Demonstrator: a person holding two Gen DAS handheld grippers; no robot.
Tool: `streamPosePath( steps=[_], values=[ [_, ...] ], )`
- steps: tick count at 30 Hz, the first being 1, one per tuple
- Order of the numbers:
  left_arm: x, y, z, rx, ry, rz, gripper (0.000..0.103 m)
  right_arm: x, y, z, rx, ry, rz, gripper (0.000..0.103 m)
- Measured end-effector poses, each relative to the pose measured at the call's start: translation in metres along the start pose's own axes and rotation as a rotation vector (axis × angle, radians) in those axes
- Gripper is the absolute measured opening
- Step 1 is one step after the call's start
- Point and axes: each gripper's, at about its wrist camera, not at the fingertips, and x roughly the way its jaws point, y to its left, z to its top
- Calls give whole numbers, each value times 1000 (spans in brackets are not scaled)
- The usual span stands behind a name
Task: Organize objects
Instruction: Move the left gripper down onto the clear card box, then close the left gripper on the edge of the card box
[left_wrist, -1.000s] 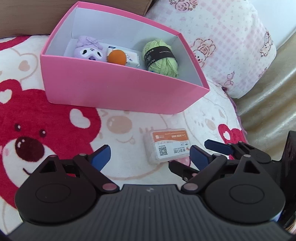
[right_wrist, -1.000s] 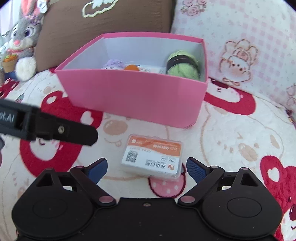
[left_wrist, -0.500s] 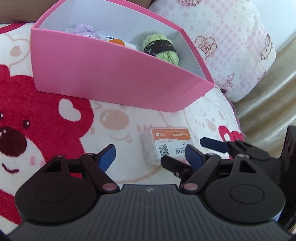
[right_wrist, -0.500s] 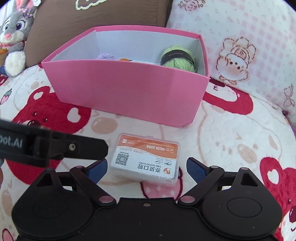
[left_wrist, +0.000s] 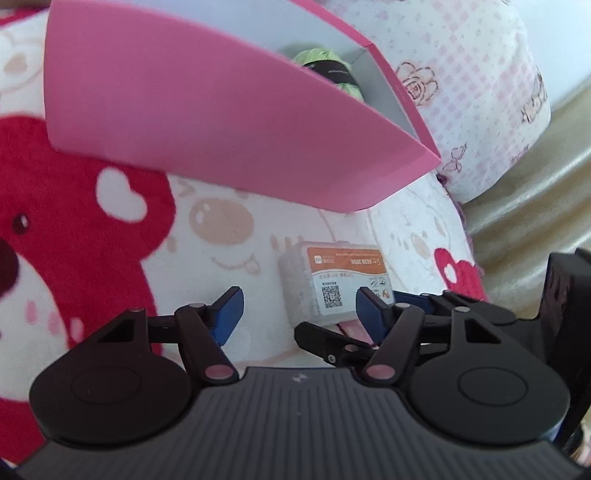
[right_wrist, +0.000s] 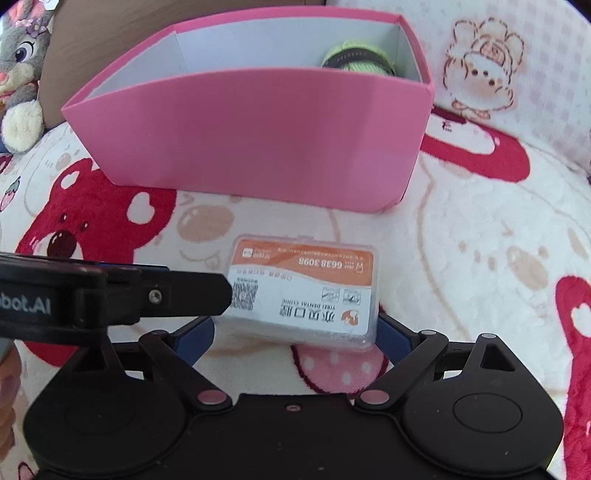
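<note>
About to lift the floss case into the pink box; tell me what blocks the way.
Only the pink box's near wall stands between the clear plastic case and the inside, so the case must go over it. The right hand-held gripper already straddles the case; the left hand-held gripper's finger overlaps its left end.

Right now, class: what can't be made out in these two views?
- Box contents, both views: front wall hides all but the yarn.
- Case, right view: left fingers cover its QR corner.
- Case's small print: blurred.
- Plush rabbit: cut by left edge.
</note>
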Motion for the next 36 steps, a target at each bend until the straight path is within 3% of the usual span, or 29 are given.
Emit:
streamPosePath(
  steps=[5,7,9,13,23,28,36],
  values=[
    [2,4,-2,-20,-19,-27,50,2,-1,0,16,-4,9,95],
    [5,6,-1,-47,4,-51,39,1,-2,-1,25,-8,20,95],
    [7,7,-3,-56,26,-58,35,0,-2,-2,33,-5,48,96],
    [5,2,-4,-19,22,-11,34,-2,6,-2,-10,-3,72,96],
    [-19,8,-11,-71,182,47,34,-5,26,-10,-107,51,188,96],
    [-31,-7,-8,24,128,83,39,-7,26,-9,-87,51,216,95],
    [-29,11,-2,-61,112,91,41,-2,22,-7,-60,50,202,95]
  ],
)
